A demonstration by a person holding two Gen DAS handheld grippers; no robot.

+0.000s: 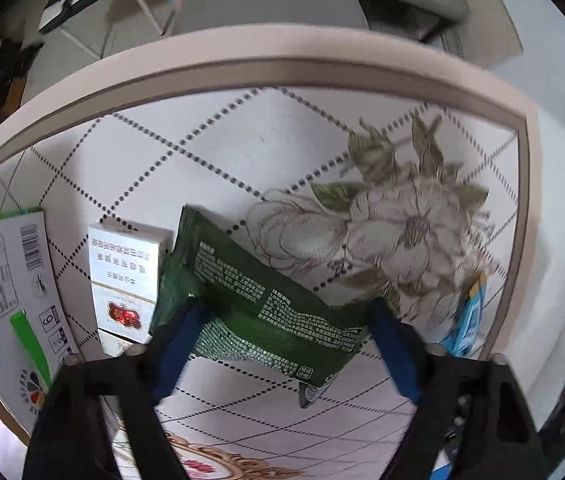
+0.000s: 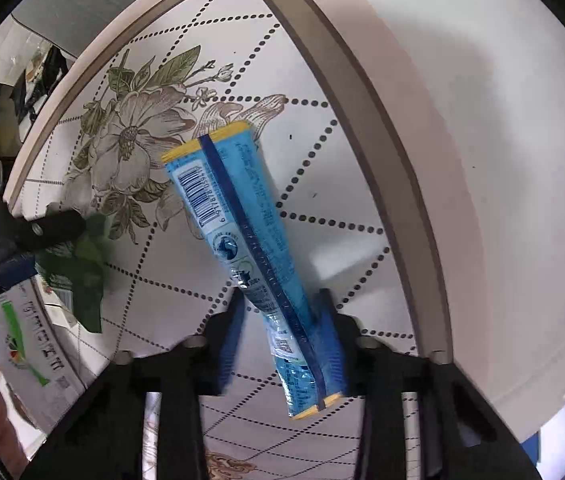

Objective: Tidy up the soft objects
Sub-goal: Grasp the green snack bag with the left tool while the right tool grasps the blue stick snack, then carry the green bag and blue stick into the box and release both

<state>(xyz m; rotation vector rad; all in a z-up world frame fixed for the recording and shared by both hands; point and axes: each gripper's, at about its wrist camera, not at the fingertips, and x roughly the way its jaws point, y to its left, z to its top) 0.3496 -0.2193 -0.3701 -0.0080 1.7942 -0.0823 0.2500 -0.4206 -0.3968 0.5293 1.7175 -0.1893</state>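
A dark green snack packet (image 1: 242, 288) lies on the flowered tablecloth (image 1: 282, 152) and spans the gap of my left gripper (image 1: 284, 310). Both blue pads touch its edges, and it bulges in the middle. In the right wrist view a long blue packet (image 2: 218, 184) with yellow ends and a barcode runs up between the fingers of my right gripper (image 2: 282, 300), which is shut on its lower part. One end of the blue packet (image 1: 468, 320) shows at the right of the left wrist view. The green packet (image 2: 82, 272) shows at the left of the right wrist view.
A small white box (image 1: 122, 272) with a red emblem stands just left of the green packet. Further left lies a large white carton (image 1: 2, 280) with a green stripe. The table's beige rim (image 1: 242, 60) curves beyond, with a grey chair (image 1: 270, 0) behind it.
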